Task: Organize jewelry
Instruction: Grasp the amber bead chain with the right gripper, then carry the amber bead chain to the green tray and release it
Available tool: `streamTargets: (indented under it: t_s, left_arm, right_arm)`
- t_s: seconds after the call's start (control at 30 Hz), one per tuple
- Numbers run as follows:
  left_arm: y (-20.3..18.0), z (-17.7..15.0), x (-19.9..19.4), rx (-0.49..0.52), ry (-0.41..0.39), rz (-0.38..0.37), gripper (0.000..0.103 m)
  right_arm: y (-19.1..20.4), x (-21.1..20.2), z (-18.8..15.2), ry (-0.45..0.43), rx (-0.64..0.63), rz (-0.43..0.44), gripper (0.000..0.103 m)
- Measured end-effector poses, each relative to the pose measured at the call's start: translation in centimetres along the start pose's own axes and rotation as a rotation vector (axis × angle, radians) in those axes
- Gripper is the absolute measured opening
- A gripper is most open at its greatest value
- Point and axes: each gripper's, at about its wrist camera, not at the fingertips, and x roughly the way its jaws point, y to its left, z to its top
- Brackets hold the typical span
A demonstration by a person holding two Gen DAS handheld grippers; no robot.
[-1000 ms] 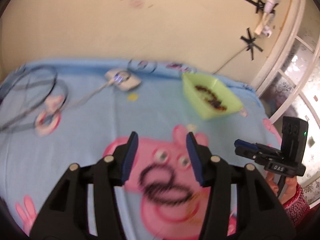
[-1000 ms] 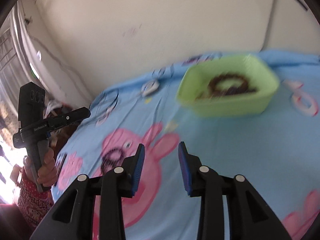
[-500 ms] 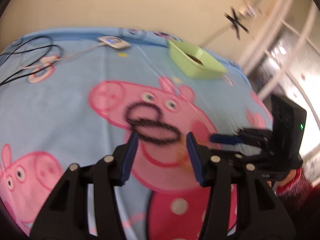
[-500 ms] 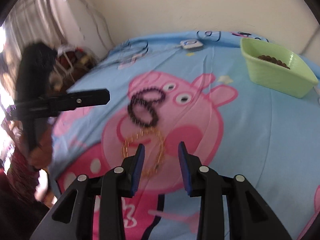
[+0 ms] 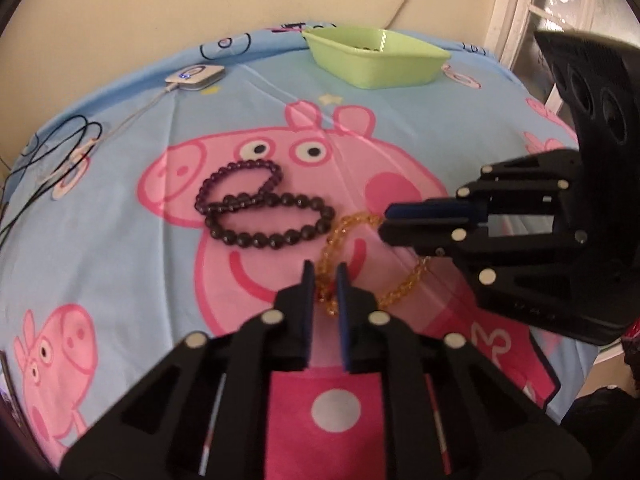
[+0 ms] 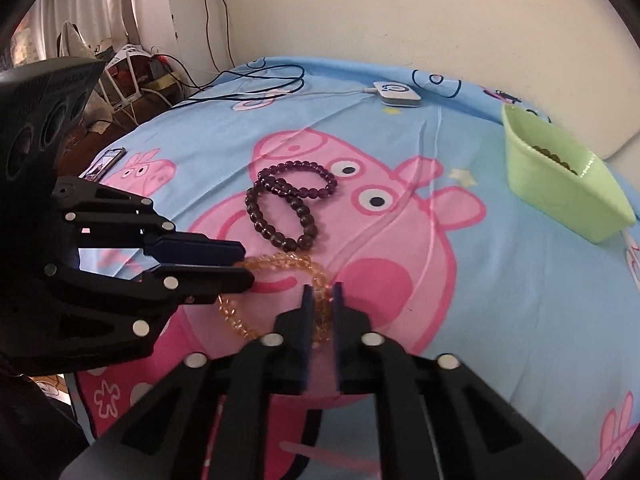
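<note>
Left wrist view: I have both grippers clamped on one amber beaded necklace (image 5: 340, 236) near the bedsheet's front edge.
My left gripper (image 5: 325, 280) and right gripper (image 5: 390, 222) pinch opposite sides; purple bead bracelets (image 5: 256, 204) lie just beyond, the green plastic tray (image 5: 376, 60) at the far edge.

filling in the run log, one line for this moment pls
left gripper: jaws shut on amber bead bracelet | right gripper: jaws shut on same bracelet | green tray: far edge
</note>
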Motion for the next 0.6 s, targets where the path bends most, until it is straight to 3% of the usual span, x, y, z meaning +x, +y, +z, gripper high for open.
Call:
streamTargets:
  t_s: [0.1,0.2,0.3,0.43,0.6]
  left_arm:
    - [0.7,0.5,0.0,-0.054,0.003,-0.073,0.007]
    - [0.3,1.8,-0.2,-0.055,-0.014,-0.100,0.007]
    - [0.0,3.7,-0.1,-0.059,-0.031,-0.137,0.007]
    - [-0.6,7.5,0.5,-0.046,-0.055,-0.179,0.007]
    - [-1.4,15.0,1.5,-0.023,-0.114,-0.226,0.007]
  right_arm:
    - [-1.1,-0.6,-0.2,-0.024,0.067,0.027,0.000]
    - [-2.4,-2.2,0.0,-0.069,0.120,0.047,0.000]
    - [-3.9,-3.4,0.5,-0.108,0.146,0.023,0.000]
    - [-6.6,-5.0,1.5,-0.171,0.195,-0.002,0.000]
    - [-11.5,-7.1,4.6,-0.269,0.265,-0.041,0.000]
